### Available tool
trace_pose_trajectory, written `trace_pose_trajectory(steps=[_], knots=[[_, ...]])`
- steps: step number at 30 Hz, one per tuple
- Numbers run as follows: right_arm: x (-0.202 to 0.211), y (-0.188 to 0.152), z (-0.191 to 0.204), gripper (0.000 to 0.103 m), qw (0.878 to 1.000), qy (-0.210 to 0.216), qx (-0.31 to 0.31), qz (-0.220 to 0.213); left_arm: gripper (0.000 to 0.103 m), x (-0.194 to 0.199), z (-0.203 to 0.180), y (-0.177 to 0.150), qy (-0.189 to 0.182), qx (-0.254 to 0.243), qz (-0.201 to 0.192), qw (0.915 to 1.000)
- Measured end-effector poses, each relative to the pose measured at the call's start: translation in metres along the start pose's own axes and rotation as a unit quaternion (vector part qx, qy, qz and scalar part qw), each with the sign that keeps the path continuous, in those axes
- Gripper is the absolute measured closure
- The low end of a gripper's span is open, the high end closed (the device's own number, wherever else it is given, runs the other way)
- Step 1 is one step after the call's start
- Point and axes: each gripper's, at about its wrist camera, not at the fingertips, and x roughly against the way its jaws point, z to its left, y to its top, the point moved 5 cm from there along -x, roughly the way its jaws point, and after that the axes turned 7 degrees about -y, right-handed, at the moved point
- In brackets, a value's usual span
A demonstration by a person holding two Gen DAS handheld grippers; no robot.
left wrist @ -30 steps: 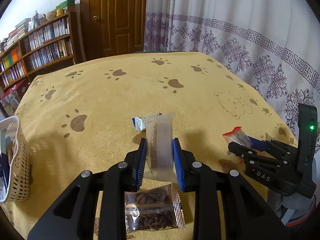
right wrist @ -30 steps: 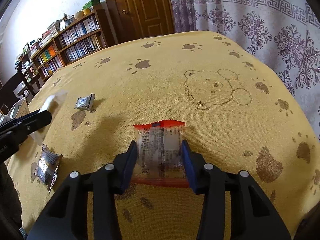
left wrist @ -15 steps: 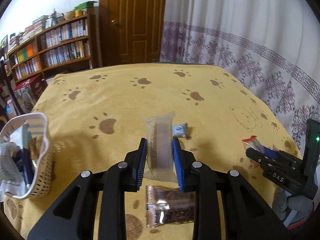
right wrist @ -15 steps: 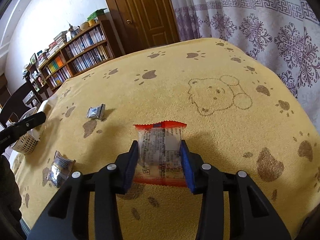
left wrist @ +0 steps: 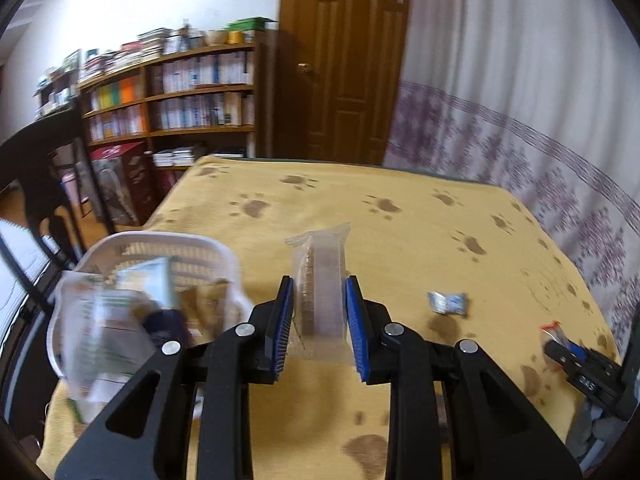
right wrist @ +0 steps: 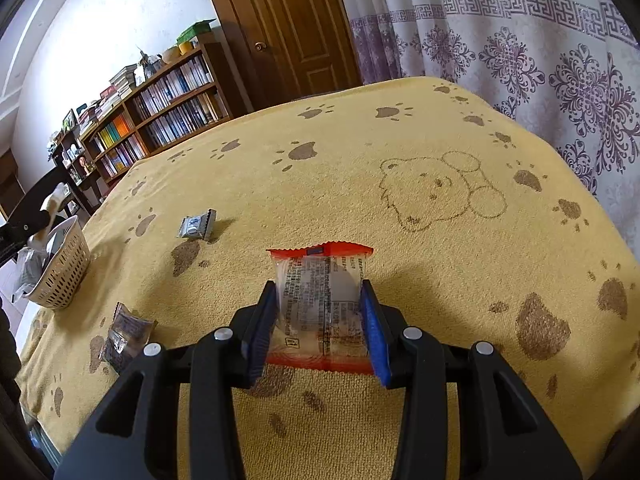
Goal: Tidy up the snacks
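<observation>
Left gripper (left wrist: pixel 319 322): clamped on a clear packet (left wrist: pixel 320 280) with brown biscuits, held upright just right of the basket (left wrist: pixel 168 242).
Right gripper (right wrist: pixel 322 322): clamped on a red-edged packet (right wrist: pixel 320 280), well to the right of the basket.
Basket: white, at the left edge of the yellow cloth (right wrist: pixel 400 140), with packets inside.
Silver packet (right wrist: pixel 197 225): on the cloth, right of the basket.
Dark packet (right wrist: pixel 126 330): on the cloth, near the basket's front.

Both wrist cameras are looking forward along their fingers, close above the worktop (right wrist: pixel 440 216). They are sharing the basket (left wrist: pixel 168 248), the small silver packet (right wrist: pixel 196 227) and the far bookshelf (left wrist: pixel 180 96).
</observation>
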Motion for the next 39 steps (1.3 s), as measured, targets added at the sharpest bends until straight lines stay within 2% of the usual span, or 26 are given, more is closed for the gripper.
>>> trace_pose_trajectory(steps=[6, 8, 10, 11, 17, 20, 26, 34, 39], knots=[[0.001, -0.002, 0.002, 0.062, 1.000, -0.001, 0.003, 0.002, 0.076, 0.006, 0.047, 0.003, 0.034, 0.038, -0.009, 0.9987], [0.001, -0.003, 0.004, 0.062, 1.000, -0.001, 0.003, 0.003, 0.072, 0.004, 0.059, 0.000, 0.046, 0.050, -0.010, 0.9976], [0.002, -0.004, 0.006, 0.062, 1.000, 0.000, 0.003, 0.004, 0.036, 0.002, 0.071, -0.004, 0.053, 0.068, -0.005, 0.9963], [0.002, -0.004, 0.007, 0.062, 1.000, 0.002, 0.003, 0.005, 0.033, 0.002, 0.078, -0.006, 0.055, 0.080, -0.006, 0.9953], [0.008, -0.006, 0.022, 0.062, 1.000, 0.013, 0.010, 0.006, 0.033, 0.018, 0.096, -0.009, 0.061, 0.094, -0.023, 0.9934], [0.012, -0.004, 0.034, 0.062, 0.999, 0.028, 0.013, 0.006, 0.029, 0.033, 0.105, -0.006, 0.068, 0.097, -0.042, 0.9920], [0.020, 0.003, 0.068, 0.062, 0.998, 0.063, 0.029, 0.006, 0.024, 0.056, 0.122, -0.003, 0.099, 0.099, -0.068, 0.9878], [0.029, 0.020, 0.148, 0.062, 0.990, 0.125, 0.072, 0.002, 0.014, 0.089, 0.146, 0.002, 0.127, 0.109, -0.103, 0.9805], [0.037, 0.027, 0.210, 0.062, 0.980, 0.161, 0.113, -0.005, 0.013, 0.106, 0.161, 0.003, 0.136, 0.129, -0.118, 0.9752]])
